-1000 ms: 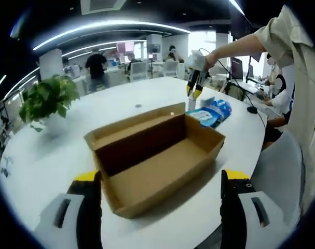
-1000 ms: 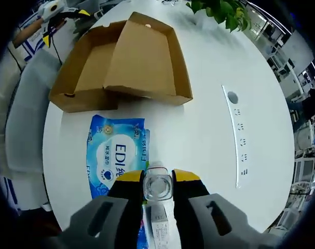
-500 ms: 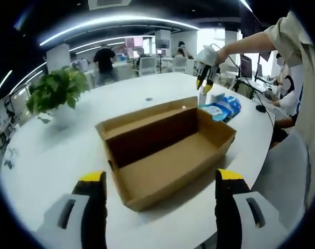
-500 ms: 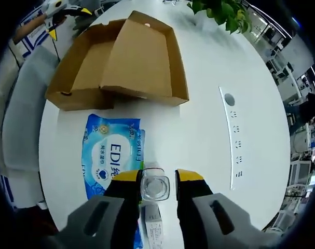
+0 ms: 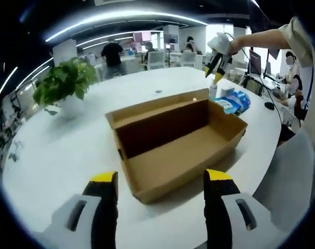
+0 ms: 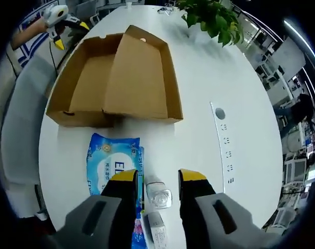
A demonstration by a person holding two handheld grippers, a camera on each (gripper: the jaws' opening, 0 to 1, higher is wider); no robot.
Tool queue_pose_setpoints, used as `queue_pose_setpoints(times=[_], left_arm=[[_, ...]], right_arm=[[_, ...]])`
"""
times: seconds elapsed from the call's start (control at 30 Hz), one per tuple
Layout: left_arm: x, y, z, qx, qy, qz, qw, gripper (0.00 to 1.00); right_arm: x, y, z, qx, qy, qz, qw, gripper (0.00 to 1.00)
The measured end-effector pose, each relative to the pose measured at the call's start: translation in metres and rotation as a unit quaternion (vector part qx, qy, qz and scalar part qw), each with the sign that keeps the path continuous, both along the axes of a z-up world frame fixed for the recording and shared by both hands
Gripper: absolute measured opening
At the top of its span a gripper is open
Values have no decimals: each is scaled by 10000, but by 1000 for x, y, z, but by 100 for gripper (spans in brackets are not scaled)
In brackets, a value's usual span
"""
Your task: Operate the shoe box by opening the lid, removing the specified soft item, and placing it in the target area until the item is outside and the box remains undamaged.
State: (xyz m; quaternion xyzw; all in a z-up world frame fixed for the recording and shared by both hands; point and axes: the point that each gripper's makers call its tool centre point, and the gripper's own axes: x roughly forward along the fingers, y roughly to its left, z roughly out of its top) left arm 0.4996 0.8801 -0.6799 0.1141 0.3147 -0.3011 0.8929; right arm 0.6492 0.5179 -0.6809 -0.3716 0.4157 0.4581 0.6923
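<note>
Right gripper (image 6: 158, 176) first: my jaws stand apart, yellow tips either side of a small clear bottle (image 6: 159, 195) that stands upright on the white table (image 6: 199, 78). I can't tell whether the tips touch it; there's a sliver of gap on each side, so I'm gripping nothing. Below the bottle, between the jaw bodies, lies a small white box (image 6: 156, 229). Just left of the bottle, partly under my left jaw, the blue wipes pack (image 6: 113, 163) lies flat on the table, outside the shoe box (image 6: 92, 83). Beyond the pack, the cardboard shoe box sits open, its lid (image 6: 139, 78) swung back and lying beside the tray, inside empty. Past its far corner, the left gripper (image 6: 69, 23) comes in from the top left, held by a hand. To the right runs a strip of sockets (image 6: 224, 150) set into the tabletop, and at the far end of the table there's a green plant (image 6: 211, 18).

Now the left gripper (image 5: 160, 179): jaws wide open, hanging just short of the near corner of the shoe box (image 5: 183, 155), touching nothing. The box shows a bare brown floor, the lid (image 5: 157, 106) standing behind it. Beyond the box on the right, the wipes pack (image 5: 235, 101) lies on the table (image 5: 58, 150) with the clear bottle (image 5: 213, 92) beside it, and my right gripper (image 5: 217, 59) hovers above the bottle. The plant (image 5: 64, 83) sits far left, and people stand among desks in the office behind.
</note>
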Motion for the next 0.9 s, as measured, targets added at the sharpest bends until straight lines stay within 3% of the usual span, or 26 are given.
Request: queue_pose_setpoints(times=[0.27, 0.53, 0.77, 0.9], left_arm=[[9, 15, -5, -4, 55, 461, 9989, 45], [18, 31, -16, -24, 162, 903, 9958, 33], [22, 39, -26, -107, 333, 1167, 9925, 25], [25, 42, -29, -154, 403, 1348, 9899, 18]], right_arm=[[6, 25, 4, 394, 35, -656, 9971, 25], [13, 41, -9, 583, 99, -1169, 9914, 20], [22, 48, -24, 749, 163, -1762, 9814, 19], [30, 53, -28, 1013, 202, -2246, 9690, 18]])
